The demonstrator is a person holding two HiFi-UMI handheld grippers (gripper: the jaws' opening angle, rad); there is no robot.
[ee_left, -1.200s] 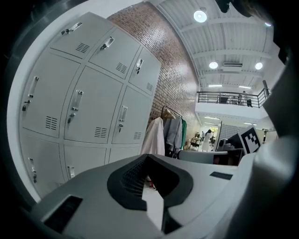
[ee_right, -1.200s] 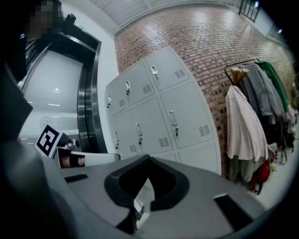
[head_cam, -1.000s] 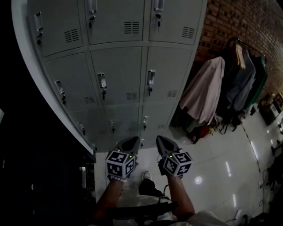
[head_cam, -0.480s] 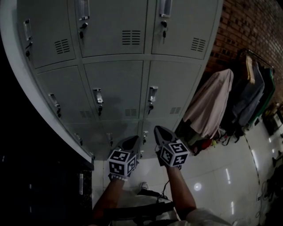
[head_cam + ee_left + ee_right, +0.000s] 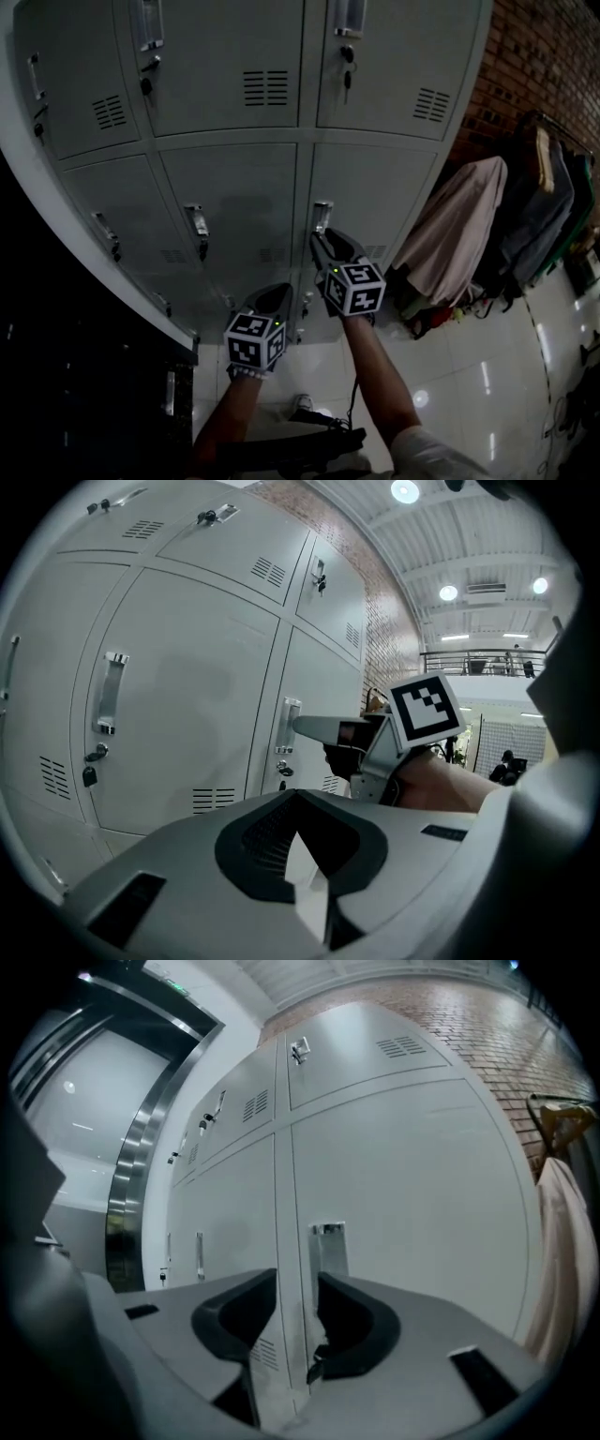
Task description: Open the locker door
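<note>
Smooth grey metal locker door (image 5: 384, 187) bears a slim rectangular handle (image 5: 322, 217).

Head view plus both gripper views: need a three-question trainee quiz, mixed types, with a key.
1. True or false: the right gripper is shut on the locker handle.
2. What hangs to the right of the lockers in the head view? A) garments B) helmets C) coiled hoses
3. Short answer: which gripper sits lower in the head view, away from any handle?

Key
1. False. Its jaws stand apart and have just been opening. Nothing is gripped, and the locker handle shows just beyond the gap.
2. A.
3. The left gripper, which is shut and empty.
</note>
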